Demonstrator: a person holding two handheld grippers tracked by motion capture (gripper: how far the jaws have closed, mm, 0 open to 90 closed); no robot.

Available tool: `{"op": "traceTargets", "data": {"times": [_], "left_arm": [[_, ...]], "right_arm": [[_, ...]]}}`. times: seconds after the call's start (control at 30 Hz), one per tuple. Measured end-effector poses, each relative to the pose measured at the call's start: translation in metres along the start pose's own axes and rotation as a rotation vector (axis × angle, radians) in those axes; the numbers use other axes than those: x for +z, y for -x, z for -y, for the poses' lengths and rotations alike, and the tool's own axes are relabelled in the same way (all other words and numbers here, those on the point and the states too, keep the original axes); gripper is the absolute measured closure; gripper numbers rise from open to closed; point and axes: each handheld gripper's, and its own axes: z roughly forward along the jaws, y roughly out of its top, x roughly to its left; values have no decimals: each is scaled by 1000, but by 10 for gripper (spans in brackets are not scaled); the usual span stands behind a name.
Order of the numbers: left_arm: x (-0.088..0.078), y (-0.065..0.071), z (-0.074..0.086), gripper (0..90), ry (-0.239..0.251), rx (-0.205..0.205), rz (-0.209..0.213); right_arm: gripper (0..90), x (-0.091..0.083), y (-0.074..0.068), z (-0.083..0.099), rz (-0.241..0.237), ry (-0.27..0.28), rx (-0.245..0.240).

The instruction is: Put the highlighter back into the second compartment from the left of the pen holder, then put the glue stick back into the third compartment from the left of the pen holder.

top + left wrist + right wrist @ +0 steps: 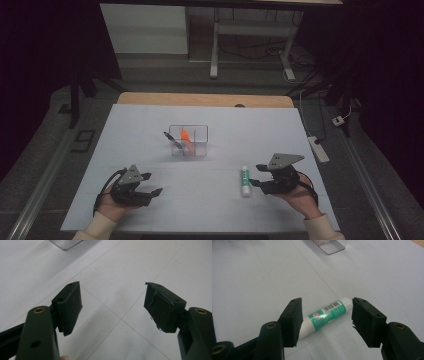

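A pen (170, 138) and an orange thing (185, 135) stand in the clear holder (189, 141) mid-bench, so I judge the tidying part done. The glue stick (325, 314) lies flat on the bench (210, 200), between the right gripper's (325, 320) spread jaws (not gripped). The left gripper (113, 307) hangs released, empty.

A smooth, matt white sheet (150, 200) is laid over the wooden counter (205, 99). A clear plastic organiser (188, 140) is seen at its centre. The glue stick (325, 314) is wrapped in a glossy label; the right gripper (325, 322) pads (367, 320) appear matt, roughened rubber.
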Motion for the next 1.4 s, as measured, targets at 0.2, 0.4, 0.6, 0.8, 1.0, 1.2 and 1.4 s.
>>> {"op": "traceTargets", "data": {"times": [0.2,0.4,0.6,0.8,1.0,1.2,1.4], "left_arm": [[0,0,0,302,-2,1,-2],[0,0,0,301,0,1,-2],[-1,0,0,301,1,-3,-2],[0,0,0,301,-2,-1,-2],[-1,0,1,301,2,0,3],[0,1,0,301,0,5,6],[0,1,0,301,-2,7,8]], "right_arm": [[409,-1,-2,-2,-37,-70,-88],[401,1,-4,-2,-45,-96,-108],[403,6,-8,-3,-10,-115,-67],[403,12,-21,-6,62,-127,42],[397,18,-39,-11,160,-141,155],[385,22,-45,-11,224,-150,233],[372,35,-46,-11,270,-174,274]]}}
